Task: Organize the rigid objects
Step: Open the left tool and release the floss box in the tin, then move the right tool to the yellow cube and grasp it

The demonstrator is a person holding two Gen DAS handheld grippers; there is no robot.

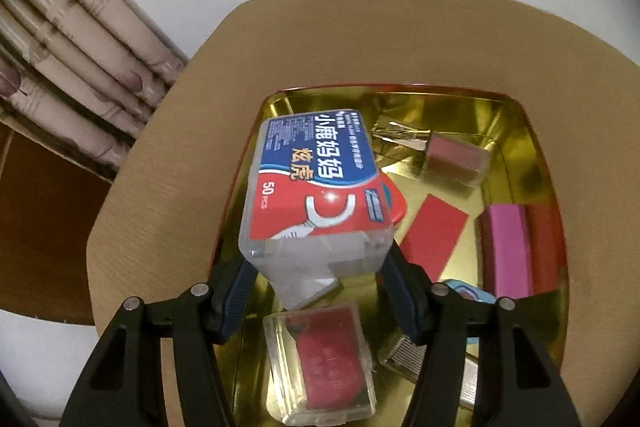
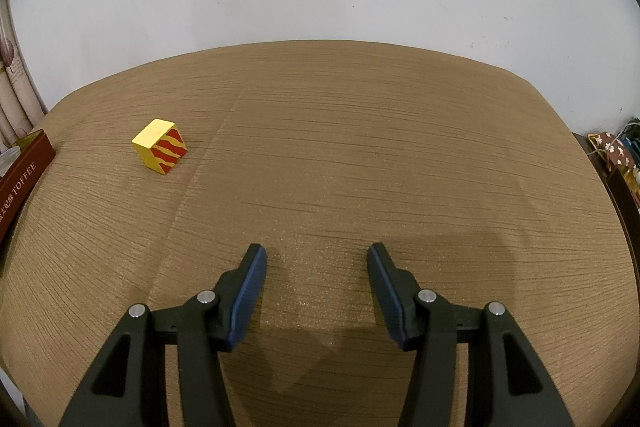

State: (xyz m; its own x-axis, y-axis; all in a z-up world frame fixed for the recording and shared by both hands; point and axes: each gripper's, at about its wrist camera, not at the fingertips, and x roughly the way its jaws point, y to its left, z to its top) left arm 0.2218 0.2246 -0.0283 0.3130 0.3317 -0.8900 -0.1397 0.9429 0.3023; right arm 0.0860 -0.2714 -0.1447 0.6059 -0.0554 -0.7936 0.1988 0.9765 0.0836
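- The desk [image 2: 360, 155] fills most of the right wrist view with brown woven surface; its far edge curves across the upper third against a pale wall, and its right edge falls away at the right side of the frame.
- The broad middle and right of that surface are bare, so there is free room around the right tool [image 2: 317, 259].
- In the left wrist view the gold tin [image 1: 516, 131] lies in the centre and lower right, on the same brown surface. Its red rim is near the desk edge at the left, and a band of bare desk lies beyond its upper rim.
- The dental floss box [image 1: 316, 187], clear plastic with a blue and red label, is clamped between the blue pads of the left tool [image 1: 316, 267]. It stands tilted over the left part of the tin.
- A pink block [image 1: 506, 251] lies against the right wall of the tin.
- A clear case with a red insert [image 1: 324, 359] lies at the lower centre, under the left tool.
- A smaller clear case [image 1: 456, 163] lies in the upper right part of the tin, beside crumpled foil [image 1: 396, 137].
- The right tool hangs over the desk with its jaws apart and nothing between them.
- A yellow cube with red stripes [image 2: 160, 146] stands alone at the left of the right wrist view, well apart from the right tool.
- A dark red box marked TOFFEE [image 2: 20, 179] touches the far left edge of the frame.
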